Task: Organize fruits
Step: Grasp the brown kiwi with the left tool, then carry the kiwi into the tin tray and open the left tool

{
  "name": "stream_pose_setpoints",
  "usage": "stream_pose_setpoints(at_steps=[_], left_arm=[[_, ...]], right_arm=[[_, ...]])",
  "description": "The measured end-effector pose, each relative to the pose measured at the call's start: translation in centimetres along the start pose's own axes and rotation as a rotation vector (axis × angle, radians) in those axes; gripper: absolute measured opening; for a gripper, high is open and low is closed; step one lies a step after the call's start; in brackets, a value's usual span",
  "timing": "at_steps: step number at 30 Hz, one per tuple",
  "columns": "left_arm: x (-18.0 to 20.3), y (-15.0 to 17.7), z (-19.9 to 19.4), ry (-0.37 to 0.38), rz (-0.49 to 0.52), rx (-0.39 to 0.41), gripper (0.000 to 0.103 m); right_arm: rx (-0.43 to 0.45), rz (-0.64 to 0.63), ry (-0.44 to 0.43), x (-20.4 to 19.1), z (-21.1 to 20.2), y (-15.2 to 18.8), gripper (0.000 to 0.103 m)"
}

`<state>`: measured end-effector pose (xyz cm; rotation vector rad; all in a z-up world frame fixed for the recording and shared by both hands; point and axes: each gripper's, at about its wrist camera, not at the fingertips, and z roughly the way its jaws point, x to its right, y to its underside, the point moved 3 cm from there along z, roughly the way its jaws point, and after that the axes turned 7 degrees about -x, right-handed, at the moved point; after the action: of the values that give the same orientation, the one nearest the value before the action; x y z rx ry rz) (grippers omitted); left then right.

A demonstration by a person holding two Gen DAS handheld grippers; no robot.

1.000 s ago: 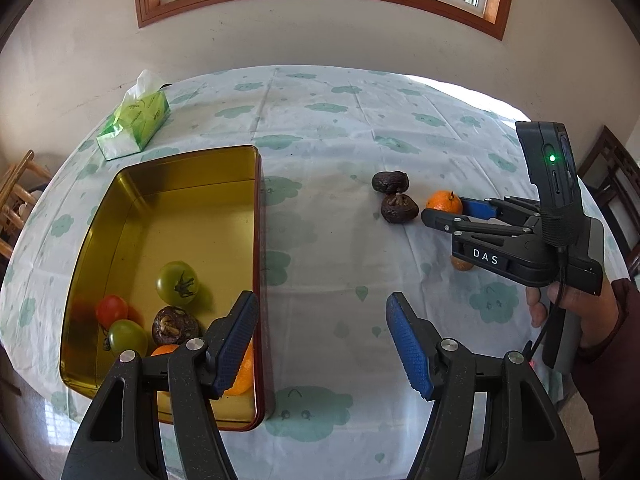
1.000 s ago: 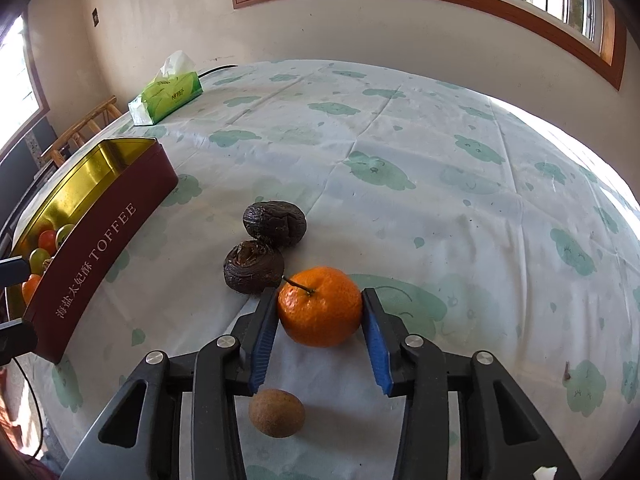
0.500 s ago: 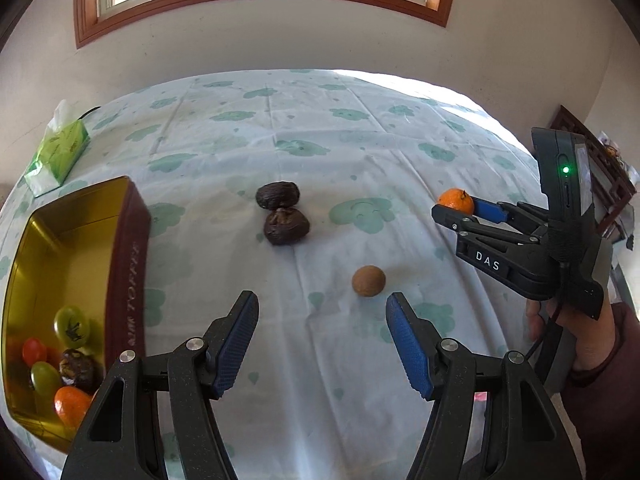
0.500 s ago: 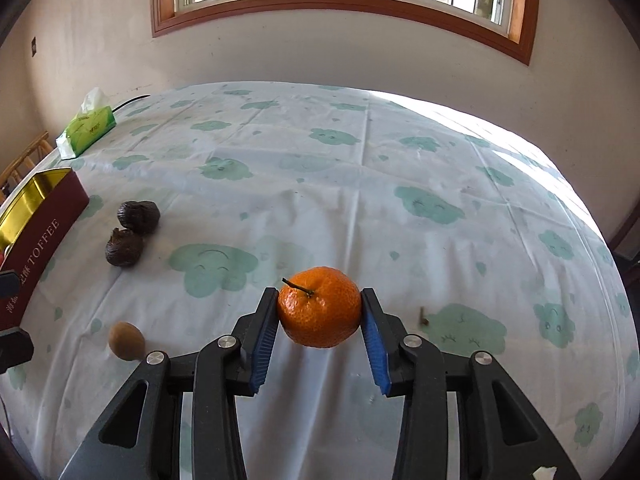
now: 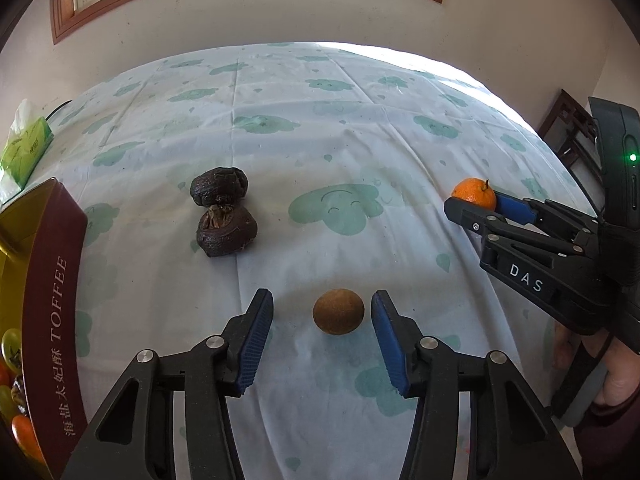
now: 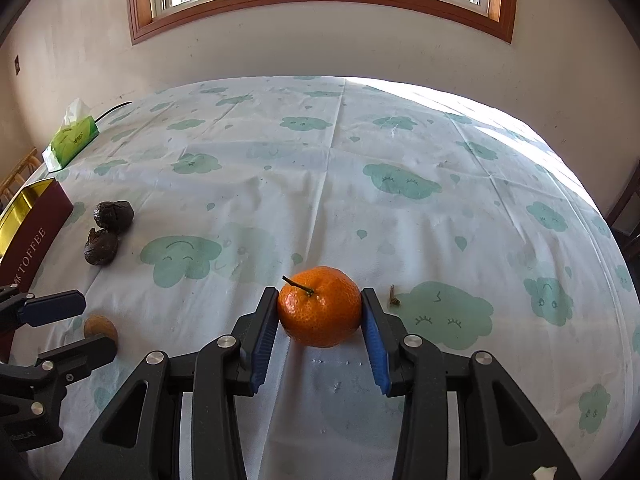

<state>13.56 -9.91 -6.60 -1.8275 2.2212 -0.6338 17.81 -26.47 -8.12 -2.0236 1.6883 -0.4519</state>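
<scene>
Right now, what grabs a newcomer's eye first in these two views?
The bright orange mandarin pinched in the right hand-held gripper, above the cloud-print tablecloth. Next, the small brown fruit on the cloth between the left hand-held gripper pads, which have just been closing but do not touch it. Two wrinkled dark fruits lie beyond, near the toffee tin.

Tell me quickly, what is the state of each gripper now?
Left gripper: open, jaws just closing around the small brown fruit, pads not yet touching it.
Right gripper: shut on the orange.

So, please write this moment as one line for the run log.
left gripper: closing around small brown round fruit, pads not touching | right gripper: shut on orange mandarin
</scene>
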Motion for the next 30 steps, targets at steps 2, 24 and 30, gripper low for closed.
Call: stream_pose_setpoints(at_steps=[2,24,30], left_arm=[[0.2,0.0,0.3,-0.001,0.005,-0.002,0.044],[-2.4,2.0,-4.1,-0.032,-0.054,0.056,0.026],[-5.2,2.6,-7.1,-0.04,-0.112,0.089,0.027]], right_arm=[[-0.011,0.006,0.002,0.1,0.2,0.0,0.038],[-0.024,0.016,0.002,0.4,0.5,0.0,0.038],[-0.024,0.016,0.002,0.4,0.5,0.0,0.038]])
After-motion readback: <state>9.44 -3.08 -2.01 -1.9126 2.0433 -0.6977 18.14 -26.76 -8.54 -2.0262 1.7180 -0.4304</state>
